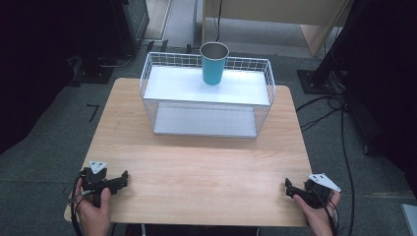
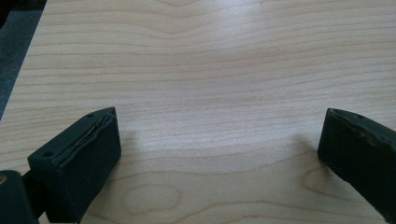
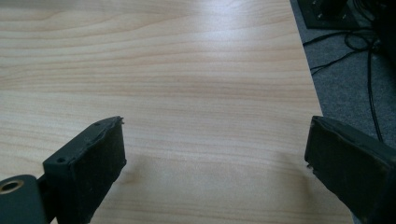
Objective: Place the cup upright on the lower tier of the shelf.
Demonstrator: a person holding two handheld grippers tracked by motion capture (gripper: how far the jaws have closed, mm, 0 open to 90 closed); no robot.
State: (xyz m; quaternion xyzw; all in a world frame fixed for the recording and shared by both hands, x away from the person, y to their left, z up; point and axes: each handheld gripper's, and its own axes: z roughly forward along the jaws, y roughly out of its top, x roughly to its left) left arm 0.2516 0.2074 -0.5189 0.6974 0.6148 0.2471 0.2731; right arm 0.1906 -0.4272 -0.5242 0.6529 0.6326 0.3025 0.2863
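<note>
Left hand-held gripper [image 1: 124, 175] sits at the near left corner of the surface [image 1: 196, 167], jaws spread wide with nothing but bare wood between them in the left gripper view [image 2: 219, 140]. Right hand-held gripper [image 1: 288, 186] is at the near right corner, held by the person's right hand [image 1: 319, 211]; its jaws also stand wide apart, nothing between them, wood grain and the surface's right edge visible in the right gripper view [image 3: 215, 149]. Neither one holds or touches any object (both well apart from the rack).

White wire basket rack [image 1: 147, 73] stands at the far middle of the surface, two levels. Teal cup [image 1: 214, 64] stands upright on the top shelf, toward the back, roughly centred, open mouth up; inside looks grey, contents cannot be told. Lower shelf [image 1: 204, 120] is a plain pale panel. Black cables [image 3: 345, 51] lie on the grey floor off the right edge.
</note>
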